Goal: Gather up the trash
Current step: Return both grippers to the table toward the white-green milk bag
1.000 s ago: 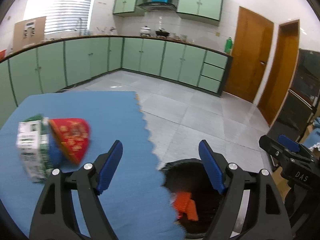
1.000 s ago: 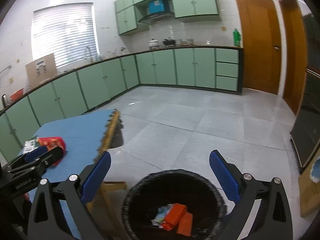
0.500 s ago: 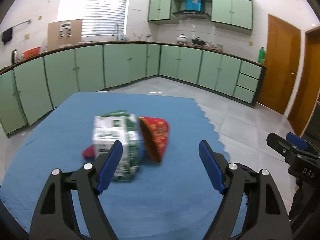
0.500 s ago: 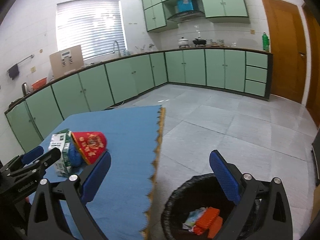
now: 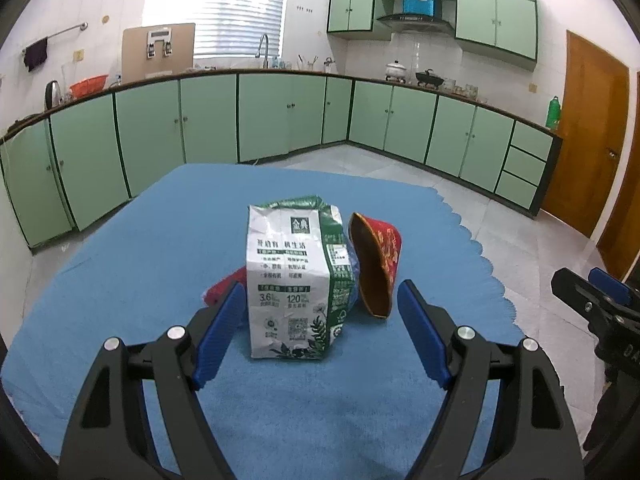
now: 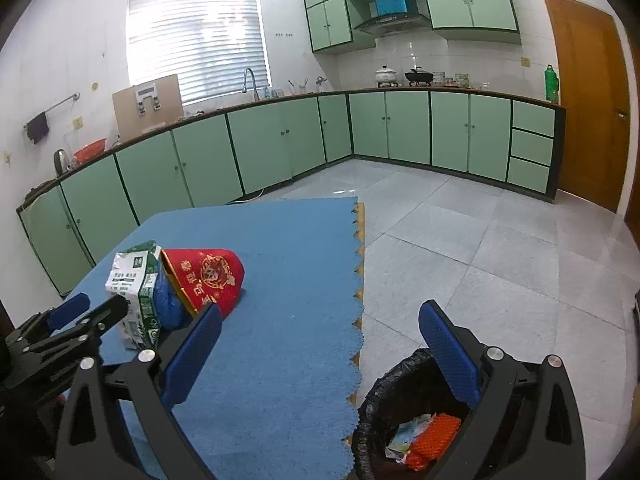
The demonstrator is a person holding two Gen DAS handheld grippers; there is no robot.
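One milk carton (image 5: 292, 284), one red bowl (image 5: 376, 264), one bin (image 6: 400, 420), two claws.

Ahead of the left tool, a white and green milk carton (image 5: 294, 284) with printed leaves stands on a blue cloth (image 5: 160, 240). Right of it, a red paper bowl (image 5: 378, 264) with gold pattern. Below the right tool, a black bin (image 6: 384, 412) holds orange scraps (image 6: 434, 434).

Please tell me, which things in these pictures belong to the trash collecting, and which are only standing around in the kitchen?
Belonging to the job:
- milk carton on the blue mat
- red paper cup lying beside it
- blue wrapper between them
- black trash bin on the floor
- left gripper, jaws open
- right gripper, jaws open

Only lying about:
- white pot
- green bottle
- kettle
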